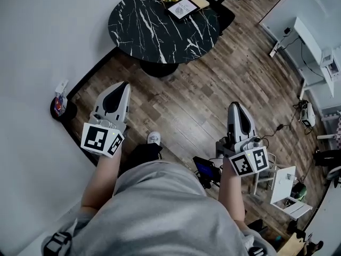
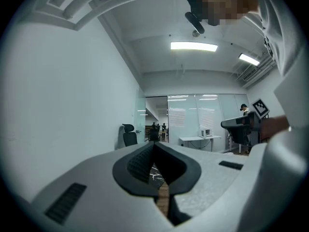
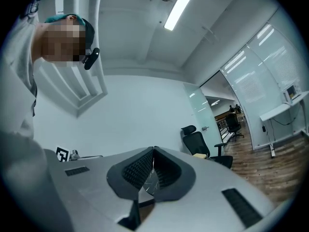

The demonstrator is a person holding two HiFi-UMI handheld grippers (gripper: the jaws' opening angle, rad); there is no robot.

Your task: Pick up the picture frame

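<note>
I am holding my left gripper (image 1: 118,89) and right gripper (image 1: 236,111) with jaws pressed together, gripping nothing. The picture frame (image 1: 183,7) is sitting on the black marble table (image 1: 154,33) at the top centre, well apart from both.

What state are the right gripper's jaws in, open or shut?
Shut, empty. In the right gripper view, the right gripper has its jaw tips touching, nothing between them.
</note>
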